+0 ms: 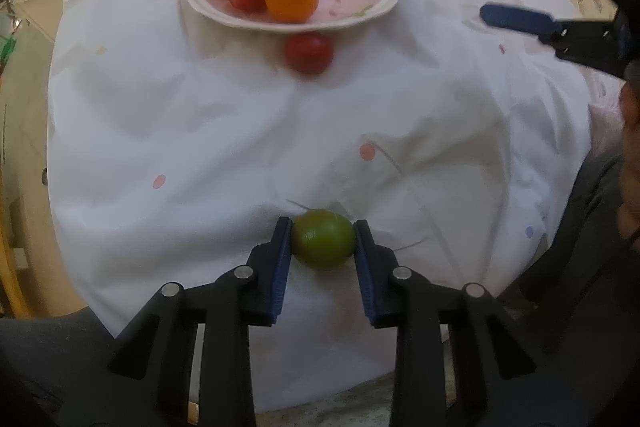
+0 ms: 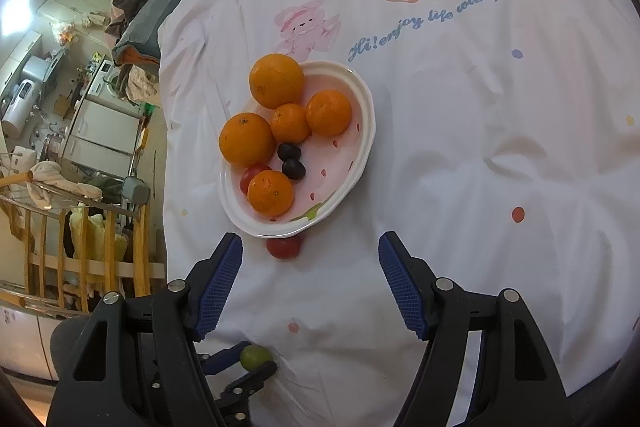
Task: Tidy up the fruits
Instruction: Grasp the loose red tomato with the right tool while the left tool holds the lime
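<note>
— What did the left gripper (image 1: 322, 241) have?

— A small green fruit (image 1: 323, 244), pinched between its two blue pads, low over the white cloth (image 1: 200, 131) at the near edge. Round, smooth, a little glossy.

— And the right gripper (image 2: 310, 279)?

— Spread wide with nothing between the fingers, hanging above the cloth just short of the plate (image 2: 366, 123).

— Anything between the green fruit and that plate?

— One red tomato (image 1: 309, 53) lay on the cloth, tucked against the plate's near rim, more or less in line with the left gripper. Otherwise only rumpled folds.

— What was on the plate?

— Five oranges: two big ones (image 2: 247, 139) along the left, three smaller. A second red tomato (image 2: 251, 175) was wedged beside the nearest orange (image 2: 270, 193), and two dark little fruits (image 2: 291, 159) sat in the middle. The right half was bare pink.

— And round about?

— Cartoon animals and blue lettering (image 2: 436, 13) printed on the cloth past the plate, and a wooden railing (image 2: 80, 243) off to the left.
</note>
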